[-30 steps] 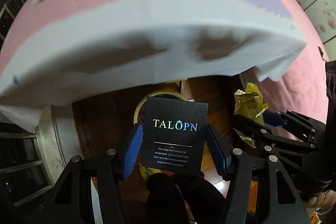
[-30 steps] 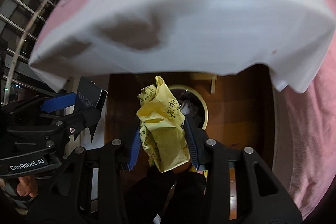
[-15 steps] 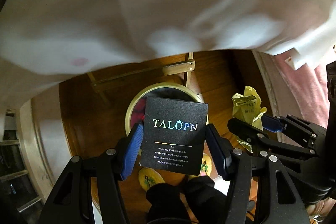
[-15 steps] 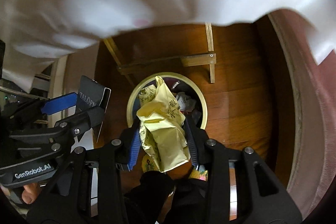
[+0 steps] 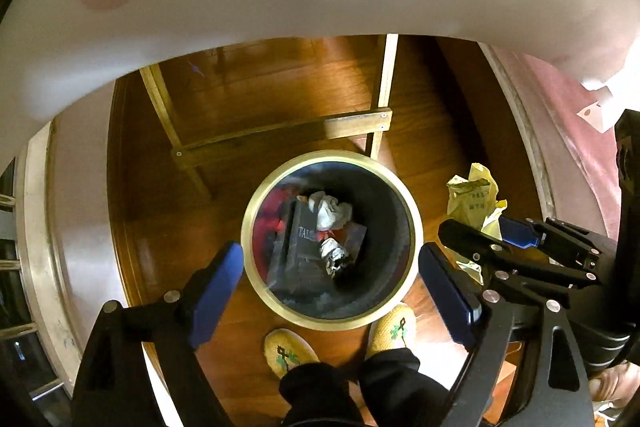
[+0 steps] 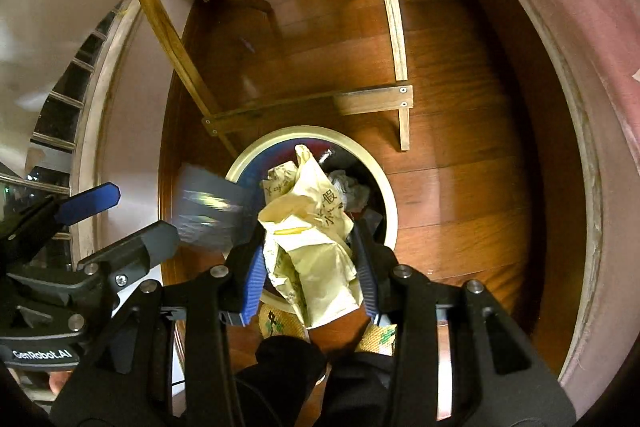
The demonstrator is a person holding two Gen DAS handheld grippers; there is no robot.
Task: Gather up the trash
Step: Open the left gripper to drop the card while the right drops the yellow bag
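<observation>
Left tool [image 5: 332,287]: my jaws were opening, nothing between them, above the round dark bin with a pale rim [image 5: 414,227] on the wooden floor [image 5: 280,87]. Black printed card box [image 5: 298,247]: lay inside the bin among crumpled white paper [image 5: 330,213]. Right tool [image 6: 310,285]: clamped on a crumpled yellow paper bag [image 6: 316,247] over the bin.

One round bin [image 5: 414,223]; one black card [image 5: 302,239] and two white paper wads [image 5: 332,213] inside. One yellow wrapper [image 6: 316,247]. Two slippers [image 5: 286,353]. Two grippers [image 5: 332,291].
</observation>
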